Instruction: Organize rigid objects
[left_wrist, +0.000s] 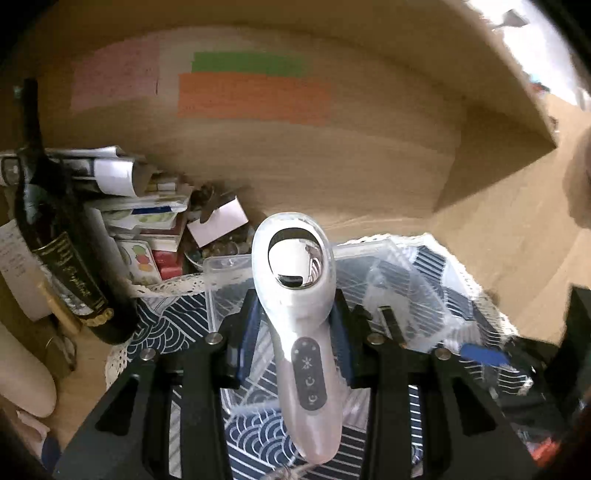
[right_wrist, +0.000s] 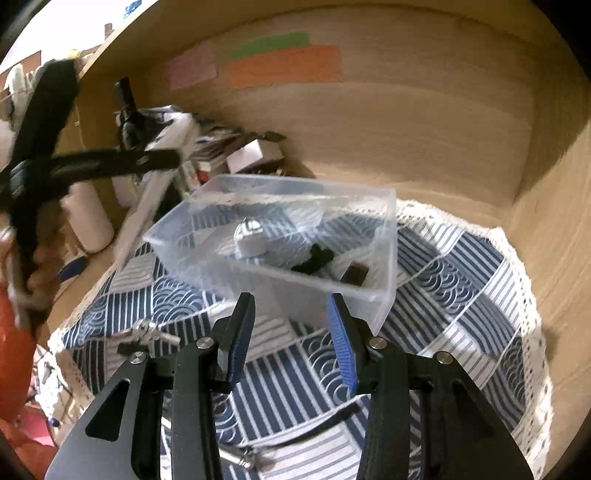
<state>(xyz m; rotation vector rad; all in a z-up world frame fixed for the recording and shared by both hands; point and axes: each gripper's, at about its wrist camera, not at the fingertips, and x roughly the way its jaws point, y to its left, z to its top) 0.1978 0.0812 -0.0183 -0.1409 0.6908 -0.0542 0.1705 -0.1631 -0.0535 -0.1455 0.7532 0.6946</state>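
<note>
My left gripper (left_wrist: 297, 325) is shut on a white handheld device (left_wrist: 295, 295) with a chrome head and a grey button panel, held above a clear plastic box (left_wrist: 229, 264). In the right wrist view the same clear box (right_wrist: 384, 236) stands on a blue-and-white patterned cloth (right_wrist: 461, 295) and holds a small white-and-silver item (right_wrist: 249, 238), a black item (right_wrist: 314, 260) and a dark brown piece (right_wrist: 354, 275). My right gripper (right_wrist: 291, 332) is open and empty, just in front of the box. The left gripper with the device shows blurred at the left (right_wrist: 110, 162).
A dark wine bottle (left_wrist: 62, 240) leans at the left beside stacked papers and small boxes (left_wrist: 147, 206). A wooden shelf wall (left_wrist: 295, 155) with coloured sticky notes stands behind. Small metal parts (right_wrist: 147, 332) and a cable lie on the cloth.
</note>
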